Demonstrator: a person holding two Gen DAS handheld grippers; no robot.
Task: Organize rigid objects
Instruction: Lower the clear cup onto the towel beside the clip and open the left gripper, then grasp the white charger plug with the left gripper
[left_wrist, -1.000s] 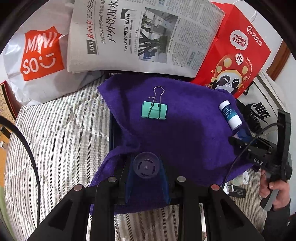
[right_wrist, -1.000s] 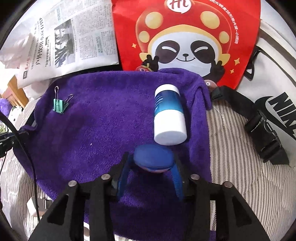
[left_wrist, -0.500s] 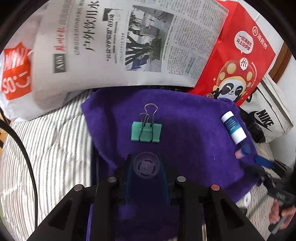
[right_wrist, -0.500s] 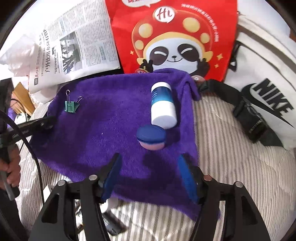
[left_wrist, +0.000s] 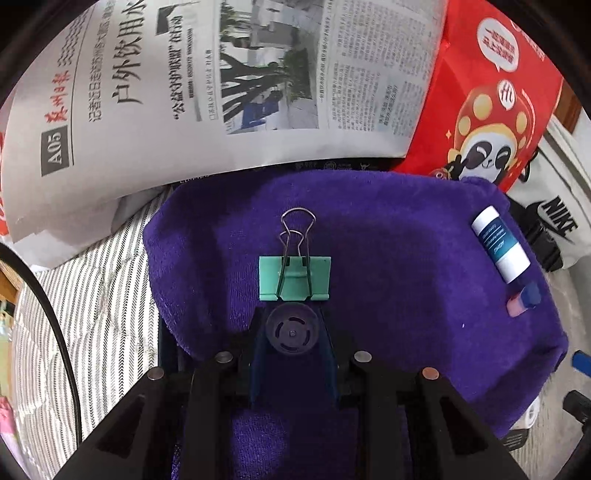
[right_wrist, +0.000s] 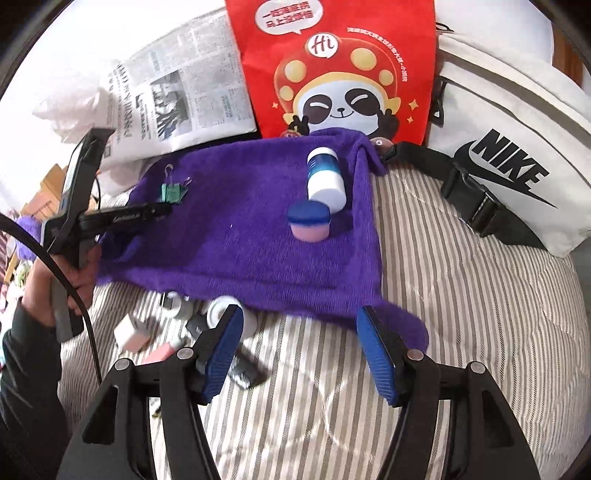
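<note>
Right gripper (right_wrist: 299, 350): we are holding it wide open and empty, low in the frame, over the striped bedding (right_wrist: 461, 332).
Left gripper (left_wrist: 291, 332): we are clamping a dark round disc (left_wrist: 291, 333).
Clip (left_wrist: 294, 277): lying mid-frame on the towel (left_wrist: 406, 277), just beyond the disc.
Jar (right_wrist: 308, 221): sitting mid-frame, touching the bottle (right_wrist: 325, 179).
Newspaper (left_wrist: 221, 81): lying across the top.

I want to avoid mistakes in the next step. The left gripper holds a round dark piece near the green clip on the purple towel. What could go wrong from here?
1. The round dark piece hangs very near the green binder clip; lowering it may nudge the clip.
2. The blue-capped jar stands right beside the white bottle, which lies on its side and might roll.
3. The purple towel looks soft and wrinkled, so pieces may tip.
</note>
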